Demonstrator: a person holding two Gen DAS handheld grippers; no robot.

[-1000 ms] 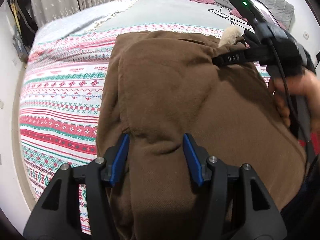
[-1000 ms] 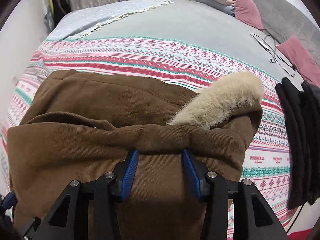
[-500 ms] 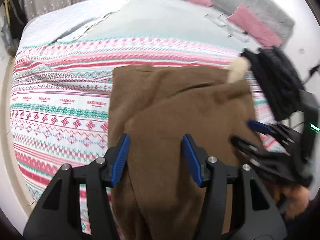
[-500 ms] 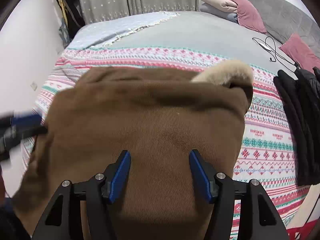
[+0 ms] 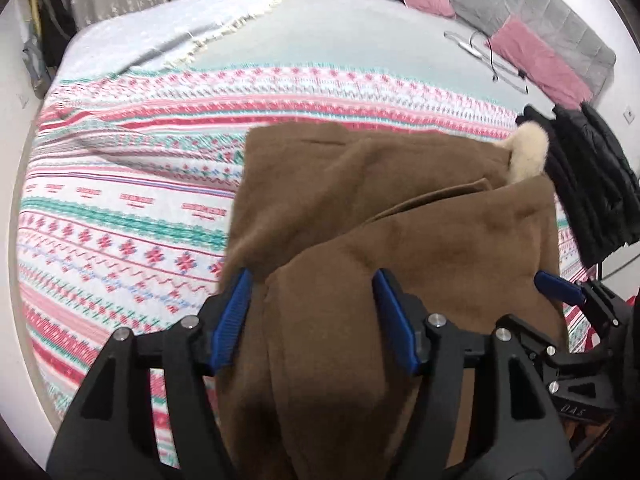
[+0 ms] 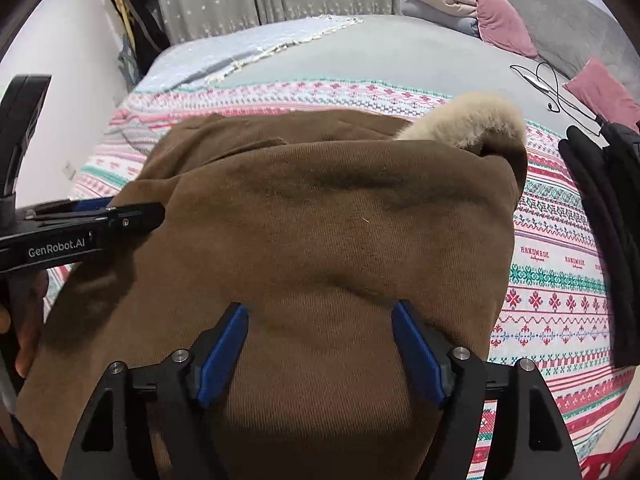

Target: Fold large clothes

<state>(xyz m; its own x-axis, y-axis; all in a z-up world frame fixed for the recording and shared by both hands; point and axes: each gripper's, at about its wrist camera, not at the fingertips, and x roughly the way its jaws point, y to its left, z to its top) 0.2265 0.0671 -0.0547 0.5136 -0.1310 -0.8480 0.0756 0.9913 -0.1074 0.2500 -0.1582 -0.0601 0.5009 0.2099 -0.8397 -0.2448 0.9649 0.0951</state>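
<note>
My left gripper [image 5: 314, 320] stands with jaws spread, straddling a raised fold of the brown coat [image 5: 400, 216] without pinching it. My right gripper [image 6: 320, 354] is likewise spread, both fingers clear of the cloth that lies below and ahead of them.

Change since one second ago: the right jaws were then pressed at a rolled upper edge of the coat, and the left jaws sat deep over bunched cloth. Half a second ago both tools had drawn back toward me. Now the coat lies released as a compact folded stack on the patterned blanket [image 5: 120, 208]. I judge the last fold complete and the remaining work to be smoothing or setting the stack aside.

Materials, from the jaws outward:
- Coat: thick, fine-ribbed brown cloth, matte, with soft rounded folds; two layers are offset to the left of my left jaws.
- Fur trim [image 6: 468, 120]: cream, fluffy, protruding at the far right corner of the stack.
- Blanket: flat woven cloth with red, green and white bands.
- Black clothes [image 6: 600, 216]: dark, quilted-looking pile, to the right of the coat, apart from it.
</note>
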